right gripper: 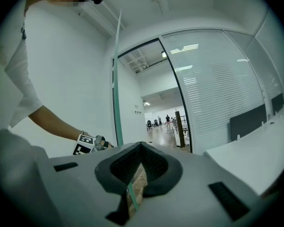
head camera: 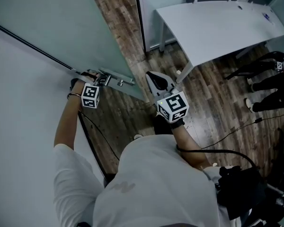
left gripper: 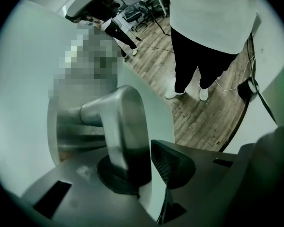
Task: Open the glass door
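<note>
Steel lever handle (left gripper: 118, 126) sat clamped in our left gripper (left gripper: 144, 171), lever running along glass door (head camera: 61, 27), ajar at our left. Right gripper (right gripper: 139, 174) clenched empty, facing door's free edge; left nearer, likely does pulling.

OFFICE INTERIOR: A glass door (head camera: 71, 22) with a metal lever handle (left gripper: 120, 126) is set in a plain white wall (right gripper: 71, 79), next to a full-height glass partition (right gripper: 217, 89) banded with fine horizontal stripes. Long white benches (head camera: 217, 27) stand over a wood-look plank floor (head camera: 213, 108), one backed by a low grey divider screen (right gripper: 246, 122). A thin black cable (head camera: 241, 130) trails across the boards. Office chairs (left gripper: 132, 14) cluster in the background. Ceiling strip lights (right gripper: 187, 48) shine above a corridor (right gripper: 163, 126) where small, distant figures stand.
</note>
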`<state>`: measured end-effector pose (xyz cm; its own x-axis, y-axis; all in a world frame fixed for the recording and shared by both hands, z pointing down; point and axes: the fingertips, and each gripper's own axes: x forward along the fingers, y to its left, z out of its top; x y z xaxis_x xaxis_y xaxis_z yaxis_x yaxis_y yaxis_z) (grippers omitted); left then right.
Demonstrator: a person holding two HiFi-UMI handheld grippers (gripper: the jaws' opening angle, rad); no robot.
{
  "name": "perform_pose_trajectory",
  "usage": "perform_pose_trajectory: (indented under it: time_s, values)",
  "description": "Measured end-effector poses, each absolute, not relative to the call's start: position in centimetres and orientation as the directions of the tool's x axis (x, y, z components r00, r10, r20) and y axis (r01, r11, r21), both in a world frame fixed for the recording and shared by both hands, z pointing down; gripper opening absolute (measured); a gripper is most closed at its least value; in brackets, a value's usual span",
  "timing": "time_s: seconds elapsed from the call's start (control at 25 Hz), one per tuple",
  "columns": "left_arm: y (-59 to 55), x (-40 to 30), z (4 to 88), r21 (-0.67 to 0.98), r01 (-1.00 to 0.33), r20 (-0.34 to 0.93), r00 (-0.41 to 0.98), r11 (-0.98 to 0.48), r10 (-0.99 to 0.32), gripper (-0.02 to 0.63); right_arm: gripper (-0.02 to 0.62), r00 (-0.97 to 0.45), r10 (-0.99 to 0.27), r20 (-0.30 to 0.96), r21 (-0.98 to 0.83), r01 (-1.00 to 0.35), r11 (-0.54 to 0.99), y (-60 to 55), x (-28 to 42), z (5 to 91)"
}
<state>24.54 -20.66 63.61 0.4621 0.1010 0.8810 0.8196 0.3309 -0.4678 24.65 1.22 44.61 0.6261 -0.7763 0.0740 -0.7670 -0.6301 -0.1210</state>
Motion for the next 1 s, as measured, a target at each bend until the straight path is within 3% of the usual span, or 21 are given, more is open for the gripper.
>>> perform_pose_trajectory:
  time_s: [0.4, 0.72, 1.0]
  values:
    - [-24.3, 17.9, 64.5, -0.452, 0.785, 0.879, 0.473, 0.424, 0.061, 0.081, -0.002, 0.567, -0.822, 0.062, -0.069, -0.819, -0.57, -4.0, 18.1, 44.5]
    - [-26.7, 13.4, 63.0, -0.264, 0.838, 0.944, 0.326, 0.477, -0.05, 0.088, -0.003, 0.502, -0.862, 0.068, -0.064, -0.86, -0.506, -7.4, 15.2, 43.0]
    - [-28.4, 11.8, 59.9, -0.408, 0.853, 0.901, 0.435, 0.327, -0.01, 0.124, -0.003, 0.442, -0.893, 0.086, -0.042, -0.894, -0.447, -10.2, 13.4, 44.4]
